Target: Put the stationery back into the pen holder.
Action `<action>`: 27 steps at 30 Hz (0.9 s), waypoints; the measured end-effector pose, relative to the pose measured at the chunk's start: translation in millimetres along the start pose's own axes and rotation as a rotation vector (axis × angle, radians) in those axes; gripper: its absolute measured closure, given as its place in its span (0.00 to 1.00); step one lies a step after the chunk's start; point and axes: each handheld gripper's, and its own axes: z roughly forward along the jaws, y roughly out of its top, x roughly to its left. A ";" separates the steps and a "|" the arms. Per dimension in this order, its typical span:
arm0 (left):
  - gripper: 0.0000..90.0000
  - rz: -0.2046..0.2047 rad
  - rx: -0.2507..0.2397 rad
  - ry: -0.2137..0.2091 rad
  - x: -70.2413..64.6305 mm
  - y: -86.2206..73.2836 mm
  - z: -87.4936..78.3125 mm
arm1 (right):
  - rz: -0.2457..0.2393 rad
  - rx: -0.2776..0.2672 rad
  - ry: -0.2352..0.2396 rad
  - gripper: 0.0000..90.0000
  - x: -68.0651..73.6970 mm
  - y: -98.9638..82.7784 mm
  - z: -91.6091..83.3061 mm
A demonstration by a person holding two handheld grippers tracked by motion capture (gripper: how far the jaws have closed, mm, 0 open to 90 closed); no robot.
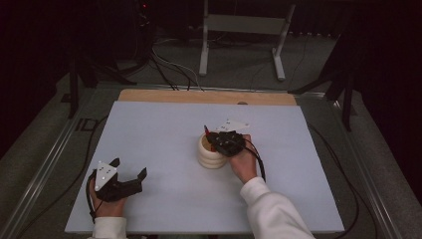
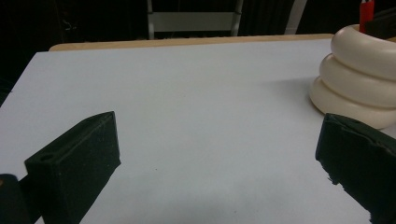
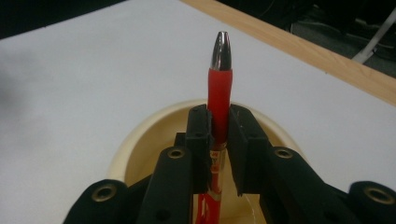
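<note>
Now lower red plastic pen (image 3: 219, 100), clamped in right gripper (image 3: 219, 135) fingers, straight into cream ribbed round holder (image 1: 210, 155); left gripper (image 1: 130, 172) idle at 7 o'clock on desk (image 1: 164, 134), fingers spread.

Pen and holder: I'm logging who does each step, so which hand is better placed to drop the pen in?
Right: its tongs already grip the red pen over the cream holder. Left tongs sit open, apart.

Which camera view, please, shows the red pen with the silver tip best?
The right gripper view: the red pen with the silver tip stands close up between closed jaws. The left gripper view catches a sliver; the high view, a speck.
</note>
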 end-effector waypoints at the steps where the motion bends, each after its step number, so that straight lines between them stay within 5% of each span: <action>1: 0.00 0.000 0.000 0.000 0.0 0.0 0.0 | 0.001 0.013 0.001 0.88 0.5 0.1 0.5; 4: 0.00 0.001 0.000 -0.001 -0.1 0.0 0.0 | 0.001 0.034 -0.003 0.88 0.8 0.1 1.5; 7: 0.00 0.000 0.000 -0.001 0.0 0.0 0.0 | 0.008 0.024 -0.006 0.77 0.5 0.5 0.7; 10: 0.00 -0.001 0.001 -0.001 0.0 -0.1 0.1 | 0.043 0.000 -0.012 0.53 -1.3 0.9 -2.1; 15: 0.00 -0.001 0.002 -0.003 0.1 -0.1 0.4 | 0.095 -0.038 0.002 0.35 -4.7 2.6 -8.3; 27: 0.00 0.004 0.021 -0.022 0.6 2.3 0.5 | 0.143 -0.042 -0.075 0.15 -23.3 -6.4 -33.7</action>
